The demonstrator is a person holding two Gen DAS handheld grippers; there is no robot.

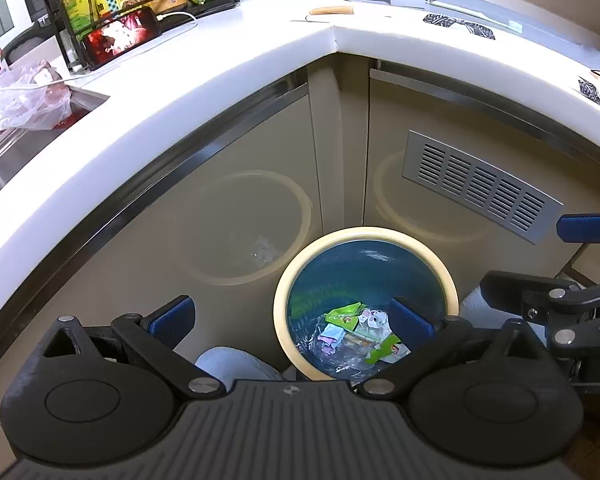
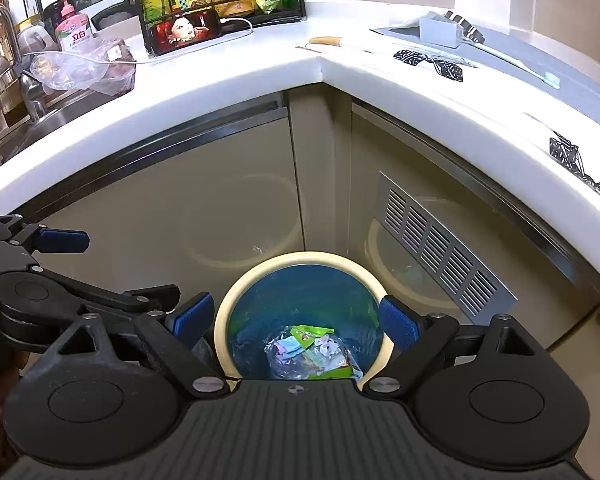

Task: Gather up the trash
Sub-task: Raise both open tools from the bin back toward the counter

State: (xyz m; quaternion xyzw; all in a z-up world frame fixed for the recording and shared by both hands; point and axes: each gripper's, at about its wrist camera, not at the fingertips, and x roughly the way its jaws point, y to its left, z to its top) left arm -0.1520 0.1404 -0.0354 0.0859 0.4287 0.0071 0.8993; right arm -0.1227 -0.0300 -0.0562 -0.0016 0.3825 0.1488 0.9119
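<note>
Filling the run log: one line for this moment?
left tool: open, empty | right tool: open, empty | bin: wrappers inside | both tools above bin

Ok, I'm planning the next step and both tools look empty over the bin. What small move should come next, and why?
Probably lift the right tool away from the trash bin toward the black patterned scraps on the white countertop. Both tools, the left too, stand open holding nothing, wrappers already lie in the bin, and those scraps look like leftover trash.

The bin [image 2: 223,322] has a cream rim and a blue liner. The worktop [image 2: 260,76] is white. Black-and-white patterned scraps [image 2: 446,67] lie on it.
</note>
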